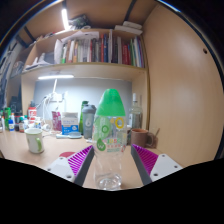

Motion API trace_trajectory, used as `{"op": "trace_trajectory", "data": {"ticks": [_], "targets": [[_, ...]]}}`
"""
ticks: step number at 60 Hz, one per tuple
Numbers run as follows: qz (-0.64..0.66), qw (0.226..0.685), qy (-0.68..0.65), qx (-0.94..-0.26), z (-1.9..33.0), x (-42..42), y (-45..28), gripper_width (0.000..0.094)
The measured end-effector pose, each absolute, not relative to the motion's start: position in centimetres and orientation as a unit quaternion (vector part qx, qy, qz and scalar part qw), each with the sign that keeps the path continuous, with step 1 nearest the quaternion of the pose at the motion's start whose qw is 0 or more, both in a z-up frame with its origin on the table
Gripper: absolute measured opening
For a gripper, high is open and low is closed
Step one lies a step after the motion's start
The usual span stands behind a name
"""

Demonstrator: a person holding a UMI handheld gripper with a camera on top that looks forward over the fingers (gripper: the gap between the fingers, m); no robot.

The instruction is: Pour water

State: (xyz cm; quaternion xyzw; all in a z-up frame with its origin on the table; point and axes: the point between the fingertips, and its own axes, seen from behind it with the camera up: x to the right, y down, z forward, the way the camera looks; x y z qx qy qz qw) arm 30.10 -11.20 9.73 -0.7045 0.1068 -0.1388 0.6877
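A clear plastic bottle (110,150) with a green cap and a green-and-white label stands upright on the wooden desk (40,165). It is between my gripper's (113,152) two fingers, its base well back between them. The gripper is open: the magenta pads (76,160) flank the bottle with a gap on each side. The bottle's lower part looks clear and I cannot tell its water level. A white-and-green cup (35,140) stands on the desk ahead to the left. A brown mug (141,137) stands beyond the right finger.
Several bottles, boxes and small items (70,122) line the back of the desk under a lit shelf. A bookshelf (100,50) full of books hangs above. A wooden side panel (185,90) closes off the right.
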Motion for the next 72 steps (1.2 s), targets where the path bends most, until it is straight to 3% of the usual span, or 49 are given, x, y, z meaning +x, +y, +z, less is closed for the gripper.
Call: {"op": "trace_trajectory", "data": {"ticks": [1,5,20,24,29,39,45,54,64,72], "targets": [[-0.139,0.689,0.114,-0.702,9.4,30.0,-10.8,0.0783],[-0.128,0.677,0.132,-0.712,8.3,30.3,-9.5,0.0488],[-0.117,0.680,0.148,-0.709,8.3,29.4,-10.5,0.0310],[-0.119,0.676,0.131,-0.716,8.8,28.7,-10.6,0.0309],[-0.154,0.686,0.089,-0.706,11.3,27.4,-10.3,0.0308],[-0.311,0.677,-0.091,-0.661,20.9,23.8,-6.7,0.0308],[-0.447,0.618,-0.243,-0.599,25.5,21.0,-2.9,0.0307],[-0.615,0.464,-0.452,-0.449,26.4,15.5,2.6,0.0306],[-0.689,0.328,-0.560,-0.323,24.8,12.5,6.0,0.0306],[-0.707,0.270,-0.605,-0.247,23.7,10.6,7.6,0.0306]]}}
